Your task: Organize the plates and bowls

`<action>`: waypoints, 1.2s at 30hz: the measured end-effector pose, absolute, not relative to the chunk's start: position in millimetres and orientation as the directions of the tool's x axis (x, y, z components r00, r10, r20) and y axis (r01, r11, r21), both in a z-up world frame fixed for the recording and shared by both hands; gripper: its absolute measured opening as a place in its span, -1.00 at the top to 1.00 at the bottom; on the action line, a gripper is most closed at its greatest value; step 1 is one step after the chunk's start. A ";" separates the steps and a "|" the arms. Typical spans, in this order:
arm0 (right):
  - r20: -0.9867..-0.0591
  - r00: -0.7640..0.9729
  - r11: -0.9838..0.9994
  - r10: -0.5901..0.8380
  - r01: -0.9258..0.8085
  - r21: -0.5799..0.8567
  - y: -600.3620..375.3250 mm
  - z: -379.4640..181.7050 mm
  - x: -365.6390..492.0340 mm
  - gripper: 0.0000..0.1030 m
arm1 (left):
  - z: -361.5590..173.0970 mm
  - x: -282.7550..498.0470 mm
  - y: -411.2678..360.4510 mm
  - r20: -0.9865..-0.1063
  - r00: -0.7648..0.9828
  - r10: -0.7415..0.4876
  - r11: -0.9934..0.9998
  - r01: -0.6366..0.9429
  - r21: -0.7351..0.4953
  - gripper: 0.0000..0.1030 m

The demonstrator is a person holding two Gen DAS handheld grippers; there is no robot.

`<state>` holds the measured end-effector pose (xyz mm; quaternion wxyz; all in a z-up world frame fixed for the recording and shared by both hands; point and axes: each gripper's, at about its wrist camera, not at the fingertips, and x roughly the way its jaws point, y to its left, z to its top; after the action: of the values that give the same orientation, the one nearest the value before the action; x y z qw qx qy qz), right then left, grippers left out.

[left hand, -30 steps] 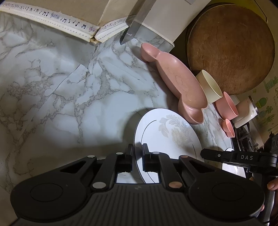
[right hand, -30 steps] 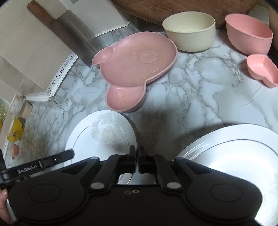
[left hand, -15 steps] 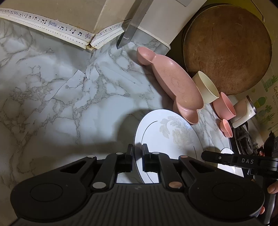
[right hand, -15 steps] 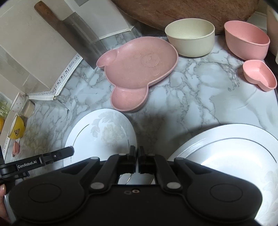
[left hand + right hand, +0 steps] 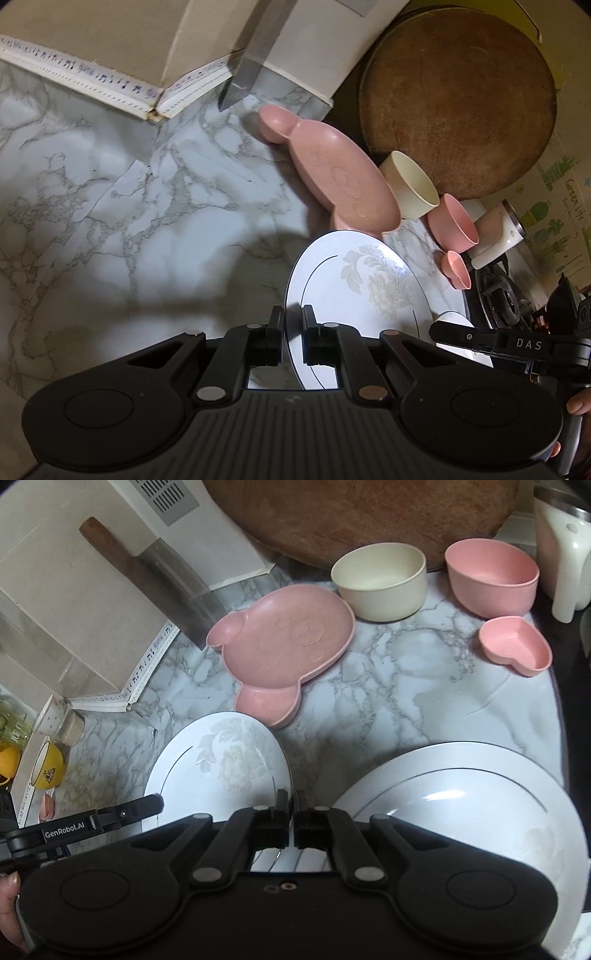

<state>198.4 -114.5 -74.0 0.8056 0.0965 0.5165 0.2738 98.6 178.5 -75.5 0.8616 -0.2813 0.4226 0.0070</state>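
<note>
While both grippers pinch opposite rims of the small white floral plate (image 5: 221, 764), it hangs tilted just above the marble surface (image 5: 147, 206). Beyond it lies a pink bear-shaped dish (image 5: 284, 646), then a cream bowl (image 5: 380, 579), a pink bowl (image 5: 491, 576) and a pink heart dish (image 5: 517, 646). A larger white plate (image 5: 461, 797) sits at right. A cleaver (image 5: 162, 576) and a round wooden board (image 5: 458, 99) lean behind. Readable lettering: "DAS" and "GenRobot.AI". The left gripper (image 5: 293, 325) and right gripper (image 5: 293, 808) both angle downward, jaws pressed onto the plate's edge.
</note>
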 end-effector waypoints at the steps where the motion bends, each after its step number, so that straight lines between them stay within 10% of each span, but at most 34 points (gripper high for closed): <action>1: -0.778 0.321 0.832 0.541 -0.340 0.438 -117.8 -71.8 197.3 0.93 | -73.8 99.1 176.1 -0.730 0.644 -0.229 0.843 -0.243 -0.480 0.85; 36: -0.770 0.429 0.877 0.473 -0.149 0.456 -262.6 -75.3 149.0 0.93 | -69.4 117.1 45.2 -0.735 0.582 -0.349 0.890 -0.040 -0.454 0.84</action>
<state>149.0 -262.6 -75.3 0.8296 0.1618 0.5005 0.1873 117.1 45.2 -69.4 0.8625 -0.2169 0.4484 -0.0894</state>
